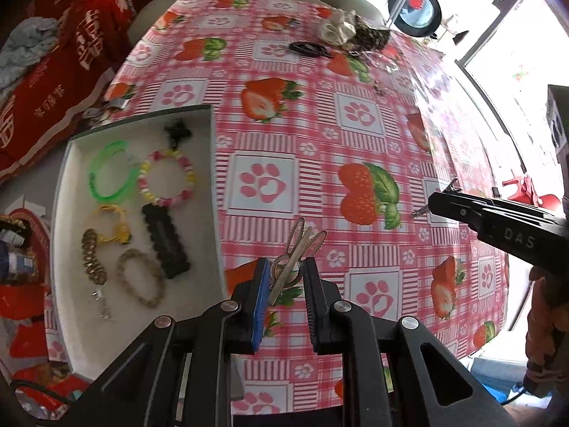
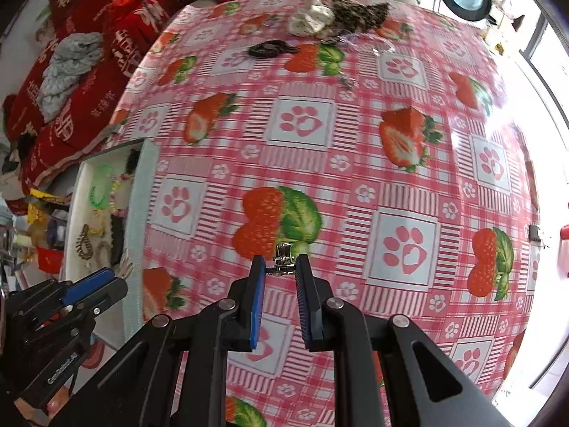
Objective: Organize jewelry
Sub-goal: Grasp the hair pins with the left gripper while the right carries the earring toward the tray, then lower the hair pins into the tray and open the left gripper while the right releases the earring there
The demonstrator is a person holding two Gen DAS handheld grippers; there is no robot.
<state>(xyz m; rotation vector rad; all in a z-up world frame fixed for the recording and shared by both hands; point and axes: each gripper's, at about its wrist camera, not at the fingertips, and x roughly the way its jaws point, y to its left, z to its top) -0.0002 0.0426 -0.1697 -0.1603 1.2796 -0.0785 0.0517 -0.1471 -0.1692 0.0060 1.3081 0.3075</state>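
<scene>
At the far left I see the shallow white tray (image 1: 64, 192) already holding a neon green coiled bracelet (image 1: 112, 174), a pink and yellow beaded bracelet (image 1: 167, 178), a black scalloped hair clip (image 1: 165, 242), a brass spiral hair tie (image 1: 93, 256), a yellow cord bracelet (image 1: 113, 223) and a pale beaded bracelet (image 1: 142, 277), so I judge the sorting well under way. Next, my left gripper (image 1: 284, 267) is clenched on a bunch of slim silver snap hair clips (image 1: 297, 249), just right of the tray wall above the pink strawberry tablecloth (image 1: 359, 114); their long axis runs away from me, tips fanning up and slightly right. Further right, my right gripper (image 2: 280, 265) grasps a small silver alligator clip (image 2: 283, 259), which lies roughly crosswise between the pads. Still left: both held pieces, plus the black hair ties (image 1: 307, 49) and cream scrunchie (image 1: 334, 28) on the far side
</scene>
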